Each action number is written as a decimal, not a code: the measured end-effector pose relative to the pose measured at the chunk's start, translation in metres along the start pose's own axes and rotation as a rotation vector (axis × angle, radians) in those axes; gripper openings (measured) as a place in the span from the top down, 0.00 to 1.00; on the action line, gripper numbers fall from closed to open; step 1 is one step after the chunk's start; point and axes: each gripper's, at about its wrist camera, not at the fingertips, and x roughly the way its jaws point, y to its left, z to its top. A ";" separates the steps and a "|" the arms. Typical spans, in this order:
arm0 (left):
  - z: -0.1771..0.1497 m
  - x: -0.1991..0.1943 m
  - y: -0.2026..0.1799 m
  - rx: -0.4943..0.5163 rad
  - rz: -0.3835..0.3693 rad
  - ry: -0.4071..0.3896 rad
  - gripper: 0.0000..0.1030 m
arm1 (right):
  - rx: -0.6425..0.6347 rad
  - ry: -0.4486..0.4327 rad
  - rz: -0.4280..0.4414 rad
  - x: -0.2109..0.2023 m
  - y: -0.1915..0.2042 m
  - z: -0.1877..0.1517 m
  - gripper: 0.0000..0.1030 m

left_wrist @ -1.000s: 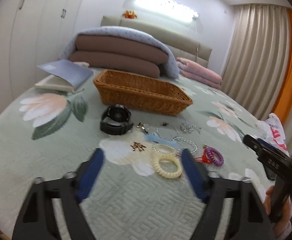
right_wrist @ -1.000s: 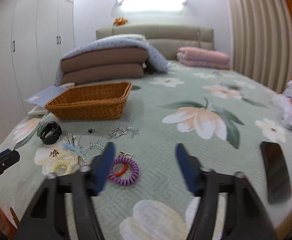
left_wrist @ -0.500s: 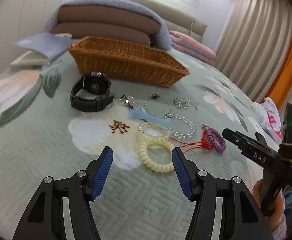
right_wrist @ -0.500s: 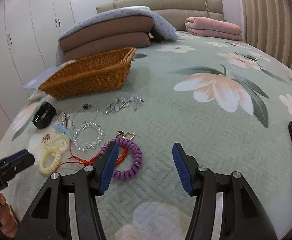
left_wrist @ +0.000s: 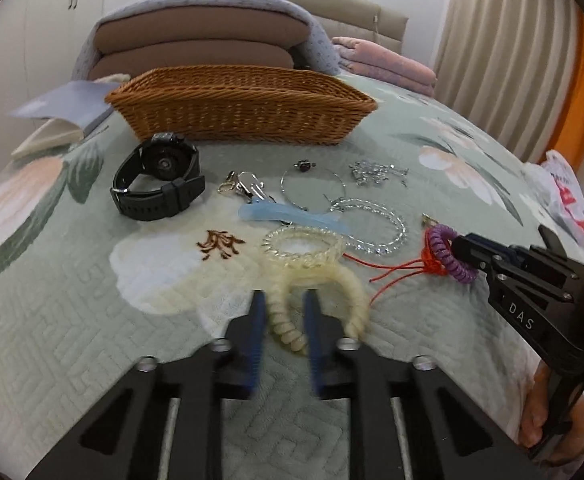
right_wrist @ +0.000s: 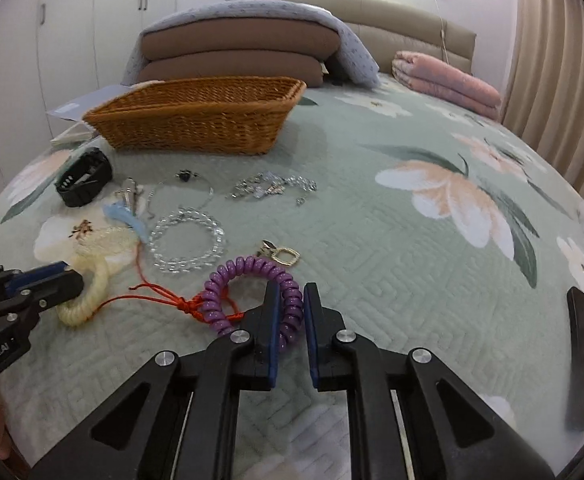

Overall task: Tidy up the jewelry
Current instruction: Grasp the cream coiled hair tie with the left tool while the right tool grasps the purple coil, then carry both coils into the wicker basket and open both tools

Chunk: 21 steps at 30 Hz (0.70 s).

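On the flowered bedspread lies a cream spiral hair tie (left_wrist: 356, 300). My left gripper (left_wrist: 283, 298) is closing its jaws on the tie's near side, pads against the coil. To its right, a purple spiral hair tie (right_wrist: 247, 266) with a red cord (right_wrist: 163, 294) has its near edge between my right gripper's (right_wrist: 291, 288) closing jaws, pads touching it. Behind them are a clear spiral tie (left_wrist: 304, 246), a bead bracelet (right_wrist: 187, 244), a blue clip (left_wrist: 287, 216), a silver chain (right_wrist: 271, 188) and a black watch (left_wrist: 159, 184). A wicker basket (left_wrist: 239, 116) stands beyond.
Stacked brown pillows (right_wrist: 235, 52) under a blanket sit behind the basket, with an open book (left_wrist: 63, 108) to its left. A dark phone (right_wrist: 582, 356) lies at the right, and a plastic bag (left_wrist: 564, 192) near the bed's right edge.
Both grippers have dropped forward onto the bedspread and gone from wide open to closed, the left onto the cream tie, the right onto the purple tie.
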 end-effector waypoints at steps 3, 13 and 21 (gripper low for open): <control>-0.005 -0.007 0.003 -0.003 -0.024 -0.022 0.90 | 0.024 -0.044 0.027 -0.011 -0.006 -0.002 0.86; -0.008 -0.044 0.007 -0.025 -0.175 -0.140 0.90 | 0.169 -0.171 0.172 -0.047 -0.033 -0.001 0.88; 0.011 -0.073 0.011 -0.020 -0.191 -0.219 0.90 | 0.141 -0.095 0.156 -0.036 -0.030 0.008 0.81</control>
